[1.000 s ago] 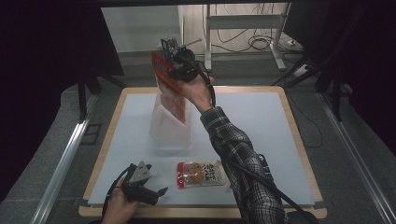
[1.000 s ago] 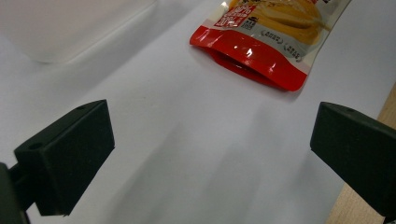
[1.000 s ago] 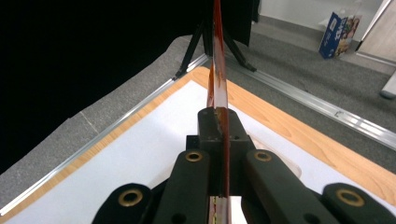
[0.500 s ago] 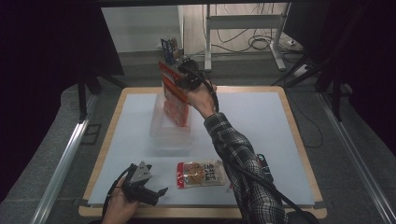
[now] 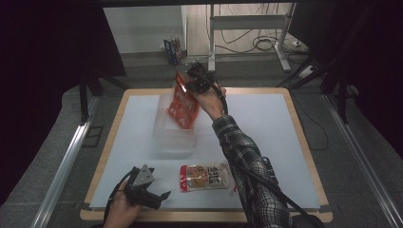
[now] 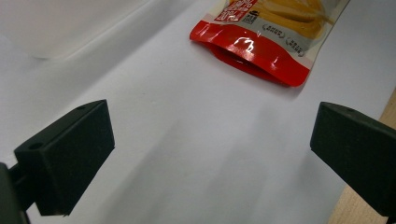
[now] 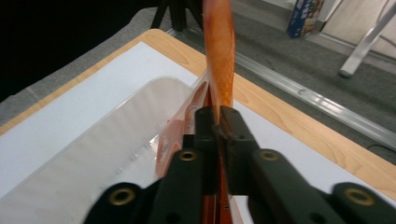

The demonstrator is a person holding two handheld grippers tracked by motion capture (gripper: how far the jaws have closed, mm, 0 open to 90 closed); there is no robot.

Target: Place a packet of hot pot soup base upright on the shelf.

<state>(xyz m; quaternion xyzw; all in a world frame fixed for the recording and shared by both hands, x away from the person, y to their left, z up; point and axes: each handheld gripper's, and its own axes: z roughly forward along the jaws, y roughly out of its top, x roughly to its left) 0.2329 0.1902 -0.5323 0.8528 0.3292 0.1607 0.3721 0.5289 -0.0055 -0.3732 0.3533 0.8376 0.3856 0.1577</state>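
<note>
My right gripper [image 5: 189, 84] is shut on the top edge of an orange-red snack pouch [image 5: 182, 105], which hangs tilted with its lower end inside a clear plastic bin [image 5: 172, 137] at the table's middle. In the right gripper view the black jaws pinch the pouch [image 7: 219, 60] edge-on above the bin [image 7: 93, 158]. A second pouch [image 5: 205, 176], red-ended with a pale printed front, lies flat near the table's front edge. My left gripper [image 5: 160, 197] rests low at the front left, open, with that pouch's red end [image 6: 254, 51] lying ahead of its jaws.
A white mat [image 5: 266, 137] covers the wooden table [image 5: 304, 142]. Beyond the far edge is grey floor with a metal stand [image 5: 247, 21], cables and a small blue box [image 5: 172, 49]. Dark curtains flank both sides.
The right gripper has carried the orange-red pouch down and toward the bin, so its lower end now sits inside. The left gripper has stayed in place.
</note>
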